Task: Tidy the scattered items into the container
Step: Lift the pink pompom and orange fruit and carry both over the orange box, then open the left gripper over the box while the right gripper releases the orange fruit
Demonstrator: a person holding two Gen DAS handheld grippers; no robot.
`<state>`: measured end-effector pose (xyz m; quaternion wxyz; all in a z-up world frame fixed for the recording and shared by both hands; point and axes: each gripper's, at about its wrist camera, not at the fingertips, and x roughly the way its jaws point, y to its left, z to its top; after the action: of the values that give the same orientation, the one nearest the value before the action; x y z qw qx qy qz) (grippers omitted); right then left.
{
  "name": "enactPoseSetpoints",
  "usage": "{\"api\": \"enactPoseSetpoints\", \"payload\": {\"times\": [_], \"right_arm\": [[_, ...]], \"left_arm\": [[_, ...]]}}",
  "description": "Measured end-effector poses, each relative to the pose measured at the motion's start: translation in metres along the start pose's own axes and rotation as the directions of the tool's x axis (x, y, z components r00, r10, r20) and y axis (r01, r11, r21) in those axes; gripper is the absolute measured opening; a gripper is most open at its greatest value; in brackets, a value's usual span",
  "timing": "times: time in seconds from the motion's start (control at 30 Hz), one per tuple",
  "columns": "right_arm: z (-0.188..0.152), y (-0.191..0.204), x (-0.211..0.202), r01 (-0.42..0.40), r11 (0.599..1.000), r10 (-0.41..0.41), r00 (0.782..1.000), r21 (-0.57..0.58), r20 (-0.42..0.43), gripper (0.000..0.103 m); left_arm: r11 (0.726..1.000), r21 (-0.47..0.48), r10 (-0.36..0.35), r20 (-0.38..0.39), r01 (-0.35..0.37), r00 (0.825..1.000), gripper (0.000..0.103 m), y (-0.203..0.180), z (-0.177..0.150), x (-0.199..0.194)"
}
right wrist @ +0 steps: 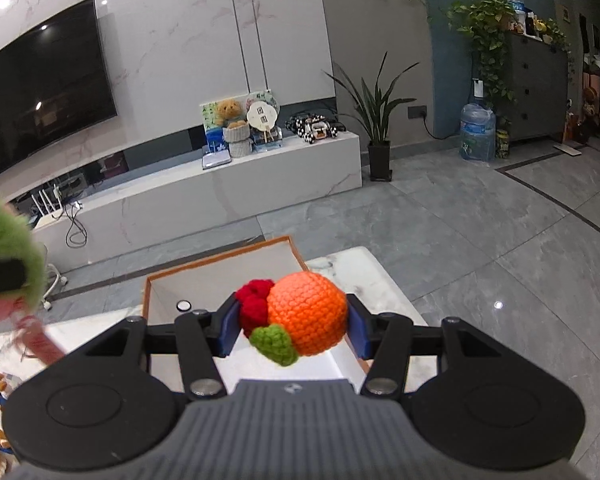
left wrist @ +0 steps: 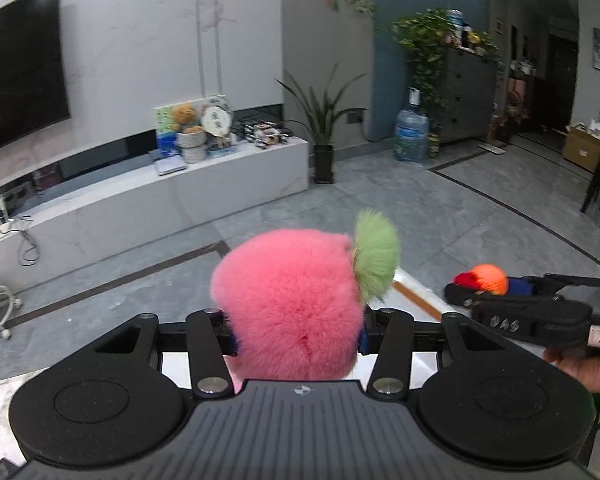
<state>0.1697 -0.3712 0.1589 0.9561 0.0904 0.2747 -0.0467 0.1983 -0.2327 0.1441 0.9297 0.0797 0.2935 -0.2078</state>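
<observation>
1. The white box (right wrist: 220, 280) with a brown rim sits at the far edge of the marble table (right wrist: 360, 276); one small round white thing (right wrist: 184, 305) lies inside it.
2. The right gripper (right wrist: 294, 326) is clenched on a crocheted orange (right wrist: 306, 312), held above the box's near right corner.
3. The left gripper (left wrist: 298, 338) clamps a fluffy pink peach (left wrist: 288, 300) over the table, left of the box.
4. Beyond are the grey tiled floor (right wrist: 440, 232), a TV (right wrist: 40, 92) and a potted plant (right wrist: 380, 120).

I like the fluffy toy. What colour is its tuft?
Green tuft on the pink fluffy toy, clearest in the left wrist view.
</observation>
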Motion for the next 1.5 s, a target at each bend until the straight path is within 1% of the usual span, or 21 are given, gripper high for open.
{"api": "enactPoseSetpoints", "payload": {"times": [0.2, 0.33, 0.43, 0.5, 0.57, 0.8, 1.1, 1.17, 1.27, 1.5], "right_arm": [[-0.004, -0.007, 0.018, -0.008, 1.0, 0.009, 0.999, 0.006, -0.052, 0.056], [-0.01, -0.01, 0.033, -0.002, 1.0, 0.002, 0.995, -0.005, -0.096, 0.056], [-0.014, -0.012, 0.044, 0.003, 1.0, -0.005, 0.992, -0.015, -0.128, 0.056], [-0.016, -0.012, 0.048, 0.008, 1.0, -0.011, 0.99, -0.022, -0.14, 0.056], [-0.018, -0.012, 0.051, 0.013, 0.999, -0.017, 0.989, -0.029, -0.15, 0.056], [-0.02, -0.009, 0.068, 0.018, 0.999, -0.026, 0.981, -0.047, -0.19, 0.056], [-0.021, -0.004, 0.089, 0.04, 0.997, -0.055, 0.972, -0.069, -0.23, 0.057], [-0.02, -0.003, 0.091, 0.052, 0.996, -0.067, 0.971, -0.072, -0.231, 0.059], [-0.018, -0.003, 0.091, 0.05, 0.997, -0.063, 0.972, -0.06, -0.225, 0.062], [-0.016, 0.0, 0.091, 0.055, 0.997, -0.065, 0.974, -0.054, -0.215, 0.064]], "left_arm": [[1.0, 0.0, -0.027, -0.036, 0.027, 0.999, 0.056, -0.012, 0.002, 0.034], [0.999, -0.017, -0.042, -0.085, 0.04, 0.996, 0.056, -0.015, -0.005, 0.061], [0.999, -0.014, -0.039, -0.139, 0.037, 0.989, 0.056, -0.018, -0.017, 0.085], [0.999, 0.025, -0.017, -0.181, 0.022, 0.983, 0.056, -0.023, -0.029, 0.1], [0.999, 0.024, -0.026, -0.211, 0.031, 0.977, 0.056, -0.024, -0.038, 0.11], [0.999, 0.02, -0.041, -0.269, 0.048, 0.962, 0.056, -0.022, -0.053, 0.131], [0.999, 0.009, -0.04, -0.305, 0.045, 0.952, 0.058, -0.016, -0.061, 0.152], [0.999, 0.01, -0.039, -0.305, 0.044, 0.952, 0.06, -0.015, -0.061, 0.152], [0.999, 0.011, -0.045, -0.303, 0.05, 0.952, 0.065, -0.015, -0.059, 0.152], [0.998, -0.018, -0.07, -0.267, 0.068, 0.961, 0.065, -0.01, -0.053, 0.148]]}}
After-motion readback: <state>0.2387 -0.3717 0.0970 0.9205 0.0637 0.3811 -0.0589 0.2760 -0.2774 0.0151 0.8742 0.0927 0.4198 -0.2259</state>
